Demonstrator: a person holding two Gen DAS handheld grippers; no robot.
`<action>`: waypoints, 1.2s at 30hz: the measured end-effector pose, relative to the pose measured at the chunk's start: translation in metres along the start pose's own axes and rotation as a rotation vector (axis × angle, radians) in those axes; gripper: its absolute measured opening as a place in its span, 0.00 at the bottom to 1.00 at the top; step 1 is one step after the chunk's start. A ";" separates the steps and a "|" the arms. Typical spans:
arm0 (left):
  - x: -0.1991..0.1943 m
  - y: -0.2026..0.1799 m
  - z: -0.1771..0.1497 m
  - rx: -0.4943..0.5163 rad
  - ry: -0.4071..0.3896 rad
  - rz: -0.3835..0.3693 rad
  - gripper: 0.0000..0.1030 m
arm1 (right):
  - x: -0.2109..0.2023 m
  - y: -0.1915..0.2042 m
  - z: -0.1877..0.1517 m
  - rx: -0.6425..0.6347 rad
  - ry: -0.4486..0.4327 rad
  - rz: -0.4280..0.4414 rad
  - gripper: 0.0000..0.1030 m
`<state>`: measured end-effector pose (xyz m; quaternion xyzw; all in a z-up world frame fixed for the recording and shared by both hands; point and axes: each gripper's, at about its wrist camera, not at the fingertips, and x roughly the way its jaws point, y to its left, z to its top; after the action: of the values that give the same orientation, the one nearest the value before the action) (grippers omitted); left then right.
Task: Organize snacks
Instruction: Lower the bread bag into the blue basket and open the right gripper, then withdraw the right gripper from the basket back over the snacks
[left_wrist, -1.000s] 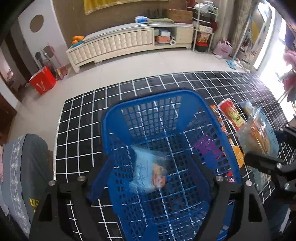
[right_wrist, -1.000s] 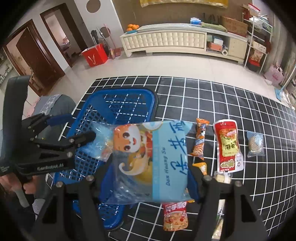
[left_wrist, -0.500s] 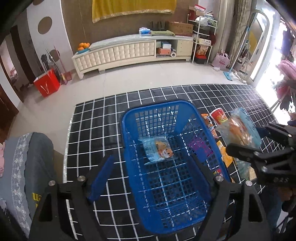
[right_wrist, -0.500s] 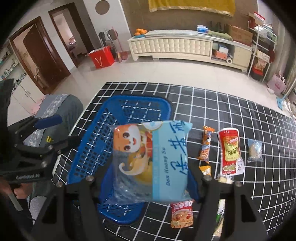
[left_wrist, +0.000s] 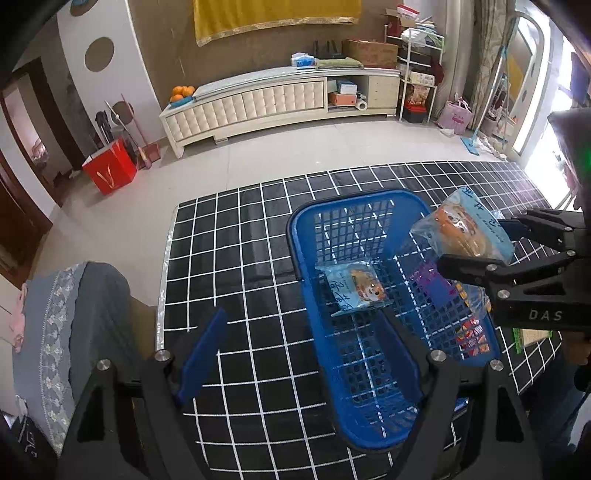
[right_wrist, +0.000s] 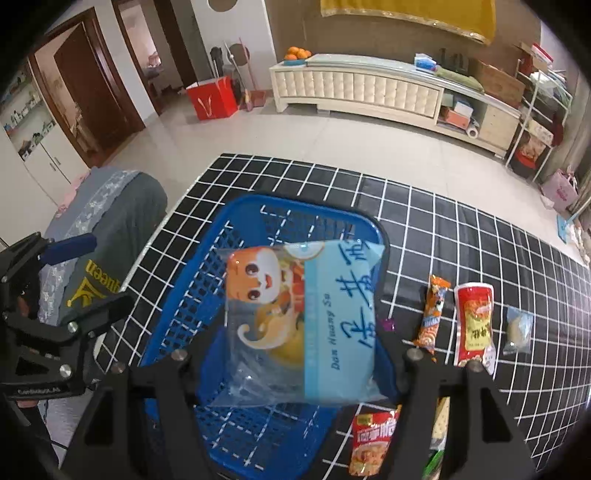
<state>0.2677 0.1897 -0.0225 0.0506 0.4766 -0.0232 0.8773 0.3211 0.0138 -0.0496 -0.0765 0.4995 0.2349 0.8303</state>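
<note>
Clamping a pale-blue cartoon snack bag (right_wrist: 301, 325) crosswise, the right gripper (right_wrist: 295, 369) hangs above the blue basket's (left_wrist: 295, 236) right rim, nearer than the empty, spread left gripper (left_wrist: 303, 343).

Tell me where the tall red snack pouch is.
In the right wrist view, the red pouch lies on the grid mat, right of the blue basket, between an orange stick pack and a small clear packet.

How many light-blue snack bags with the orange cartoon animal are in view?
2. One light-blue cartoon snack bag lies inside the blue plastic basket; the other is held in the right gripper above it. More may be hidden.
</note>
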 end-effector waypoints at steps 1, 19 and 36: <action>0.002 0.001 0.000 -0.005 0.002 -0.003 0.78 | 0.004 0.000 0.002 -0.004 0.006 -0.004 0.69; 0.043 0.012 0.011 -0.059 0.013 0.001 0.78 | 0.044 -0.008 0.029 -0.048 0.030 -0.178 0.90; -0.023 -0.050 -0.003 -0.027 -0.061 -0.033 0.82 | -0.063 -0.043 -0.024 0.039 -0.082 -0.150 0.90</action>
<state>0.2489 0.1406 -0.0082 0.0300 0.4505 -0.0328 0.8917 0.2979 -0.0524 -0.0113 -0.0878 0.4622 0.1654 0.8668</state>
